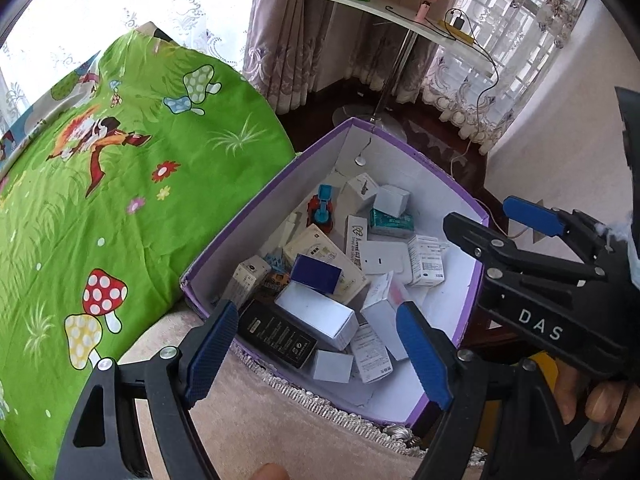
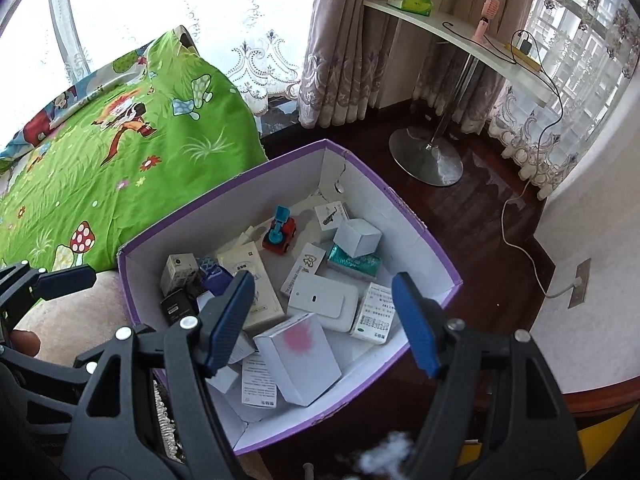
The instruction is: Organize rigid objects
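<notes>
Your left hand-held gripper (image 1: 320, 354) hangs over the near corner of the purple box (image 1: 276, 192). Its blue pads are wide apart and nothing is between them. Your right hand-held gripper (image 2: 322, 324) hangs over the same box, closer to the other side. Its pads are apart too, and they hold nothing.

The things you are tidying are already in the box. There is a white box with a pink blot (image 2: 298, 360) right under your right pads. A black box (image 1: 276, 338) lies by the near wall under your left pads. A dark blue box (image 1: 316, 274) sits on top of the pile. A little red and blue toy car (image 2: 280, 234) rests near the far end, and a teal pack (image 2: 354, 264) lies under a white cube (image 2: 358, 238).

They lie every which way, some leaning on others, so it looks like they were dropped in, not lined up. The box has tall walls, so nothing can slide out. It sits next to the bed with the green mushroom cover (image 1: 120, 184), on the pale rug (image 1: 280, 432).

Both grippers point down into the box with pads spread. I think that is because each has let its thing go, or is ready to reach in.
</notes>
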A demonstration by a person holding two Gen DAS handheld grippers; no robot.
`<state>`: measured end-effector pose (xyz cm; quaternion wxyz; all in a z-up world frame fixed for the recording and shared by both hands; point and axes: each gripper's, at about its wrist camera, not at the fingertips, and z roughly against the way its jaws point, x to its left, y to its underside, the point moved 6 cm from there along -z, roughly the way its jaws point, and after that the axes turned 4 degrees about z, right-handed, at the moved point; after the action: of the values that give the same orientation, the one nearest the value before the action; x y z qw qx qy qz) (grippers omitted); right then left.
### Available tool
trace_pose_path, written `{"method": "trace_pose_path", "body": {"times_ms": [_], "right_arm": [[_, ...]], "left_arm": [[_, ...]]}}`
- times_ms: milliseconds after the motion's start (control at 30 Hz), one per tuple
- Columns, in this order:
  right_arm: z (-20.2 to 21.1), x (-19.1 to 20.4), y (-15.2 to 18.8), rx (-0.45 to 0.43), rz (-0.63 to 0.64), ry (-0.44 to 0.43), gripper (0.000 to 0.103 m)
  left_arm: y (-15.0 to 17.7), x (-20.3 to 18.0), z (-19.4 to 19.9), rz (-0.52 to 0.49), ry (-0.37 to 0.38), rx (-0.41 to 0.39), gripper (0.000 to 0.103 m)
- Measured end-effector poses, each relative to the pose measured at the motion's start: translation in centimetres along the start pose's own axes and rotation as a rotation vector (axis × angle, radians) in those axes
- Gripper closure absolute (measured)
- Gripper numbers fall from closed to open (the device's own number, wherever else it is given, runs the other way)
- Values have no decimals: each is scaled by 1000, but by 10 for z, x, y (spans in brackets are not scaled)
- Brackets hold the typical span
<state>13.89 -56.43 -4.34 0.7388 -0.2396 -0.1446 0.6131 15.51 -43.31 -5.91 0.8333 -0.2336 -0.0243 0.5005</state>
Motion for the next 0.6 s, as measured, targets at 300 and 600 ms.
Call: {"method": "trace_pose_path", "body": {"times_ms": [300,600], "right_arm": [[0,0,-1,-1,1,-5,29],[1,3,-2,4,3,-11,29]], "left_arm": [[1,-2,1,-25,-20,-5,20],[0,-1,1,-28,-22,-4,20]]}}
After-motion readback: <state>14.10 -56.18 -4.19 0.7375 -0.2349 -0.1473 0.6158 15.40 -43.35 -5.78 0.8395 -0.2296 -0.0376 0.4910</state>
